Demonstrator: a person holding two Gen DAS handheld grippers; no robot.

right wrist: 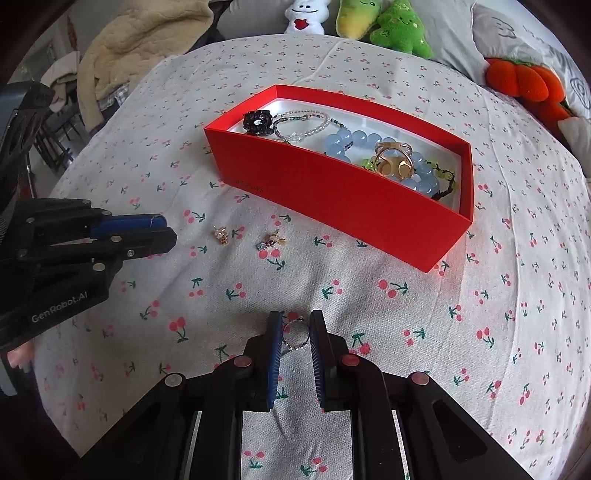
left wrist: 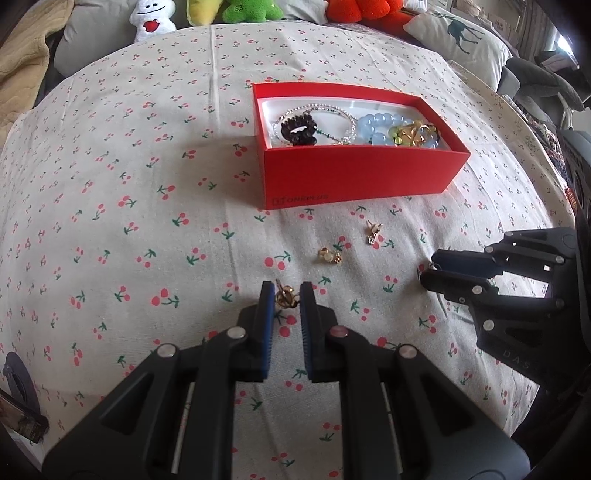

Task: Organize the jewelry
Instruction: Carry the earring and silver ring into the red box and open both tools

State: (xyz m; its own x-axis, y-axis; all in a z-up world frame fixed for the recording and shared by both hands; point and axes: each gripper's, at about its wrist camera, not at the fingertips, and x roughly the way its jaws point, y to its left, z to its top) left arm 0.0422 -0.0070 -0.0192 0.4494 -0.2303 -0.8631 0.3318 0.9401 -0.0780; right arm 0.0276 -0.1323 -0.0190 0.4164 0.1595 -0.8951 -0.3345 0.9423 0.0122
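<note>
A bedroom or living room in a home is shown. A soft, rounded surface is covered by a cream cotton cloth printed with small red cherries (left wrist: 147,177), and it is ringed at the far edge by plush toys: a white smiling figure with a red heart (left wrist: 152,18), a yellow-green plush (right wrist: 356,16), a bright green star-shaped plush (right wrist: 400,31) and an orange pumpkin-like plush (right wrist: 524,79). A pale cushion printed with a teal deer (left wrist: 461,35) is seen at the far right, and a beige quilted blanket (right wrist: 144,44) is heaped at the far left. A red cardboard box (left wrist: 354,177) filled with bead bracelets is set on the cloth.
</note>
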